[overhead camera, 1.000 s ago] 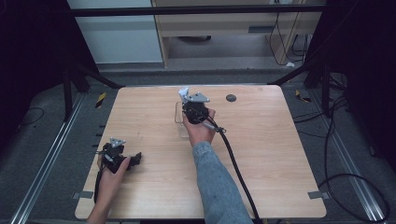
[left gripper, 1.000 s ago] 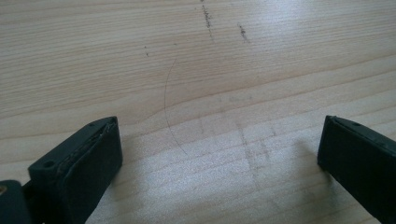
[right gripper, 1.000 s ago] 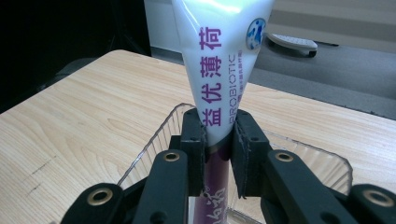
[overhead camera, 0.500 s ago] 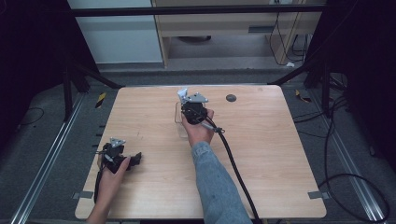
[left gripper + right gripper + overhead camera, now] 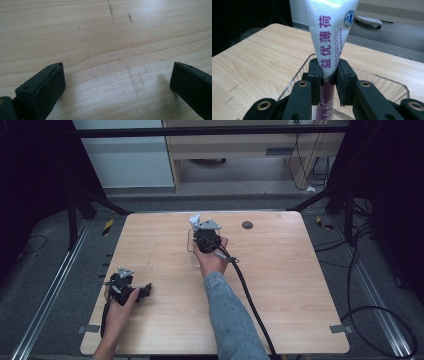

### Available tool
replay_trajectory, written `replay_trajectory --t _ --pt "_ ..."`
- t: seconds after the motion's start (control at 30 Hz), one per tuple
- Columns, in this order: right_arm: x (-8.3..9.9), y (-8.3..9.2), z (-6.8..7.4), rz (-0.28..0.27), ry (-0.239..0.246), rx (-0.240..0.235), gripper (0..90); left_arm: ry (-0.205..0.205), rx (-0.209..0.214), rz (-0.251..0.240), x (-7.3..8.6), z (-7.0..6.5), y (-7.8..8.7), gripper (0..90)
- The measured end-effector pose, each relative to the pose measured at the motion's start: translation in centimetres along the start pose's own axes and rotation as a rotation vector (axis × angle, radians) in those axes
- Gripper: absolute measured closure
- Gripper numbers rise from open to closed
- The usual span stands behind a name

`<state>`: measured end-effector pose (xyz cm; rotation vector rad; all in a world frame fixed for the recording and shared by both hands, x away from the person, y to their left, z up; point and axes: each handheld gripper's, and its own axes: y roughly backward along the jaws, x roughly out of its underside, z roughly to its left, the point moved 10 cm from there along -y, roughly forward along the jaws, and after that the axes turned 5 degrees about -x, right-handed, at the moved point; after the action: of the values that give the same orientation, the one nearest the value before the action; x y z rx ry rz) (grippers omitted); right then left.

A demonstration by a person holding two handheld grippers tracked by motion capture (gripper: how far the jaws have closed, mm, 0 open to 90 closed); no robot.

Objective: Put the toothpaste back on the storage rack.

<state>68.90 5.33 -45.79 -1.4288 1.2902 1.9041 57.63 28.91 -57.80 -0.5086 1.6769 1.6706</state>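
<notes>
A: Toothpaste, the white-and-purple soft plastic tube (image 5: 329, 37), is upright at the table's far middle, pinched by the right gripper (image 5: 329, 76) over a clear plastic tray (image 5: 384, 86). Probably for lowering in.

B: Left gripper (image 5: 117, 82) rests near-left on the pale wooden table (image 5: 300, 270), jaws spread, nothing between them.

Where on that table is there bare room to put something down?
Most of the wooden table is bare: the whole right side past the cable, and the near middle between the two forearms. It is crowded only around the clear tray mid-table, where the right gripper holds a white tube, and by the left gripper near the left edge.
</notes>
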Motion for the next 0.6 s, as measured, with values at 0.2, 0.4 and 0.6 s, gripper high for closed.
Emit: replay_trajectory --t 0.2,0.4,0.6 --pt "-0.26 -0.16 0.57 0.010 0.033 0.009 73.7 0.000 0.000 0.000 0.00 0.00 0.00 0.0" --pt "-0.47 -0.63 0.88 0.028 0.045 0.006 73.7 0.000 0.000 0.000 0.00 0.00 0.00 0.0" --pt "-0.49 -0.85 0.87 0.031 0.036 0.003 73.7 0.000 0.000 0.000 0.00 0.00 0.00 0.0"
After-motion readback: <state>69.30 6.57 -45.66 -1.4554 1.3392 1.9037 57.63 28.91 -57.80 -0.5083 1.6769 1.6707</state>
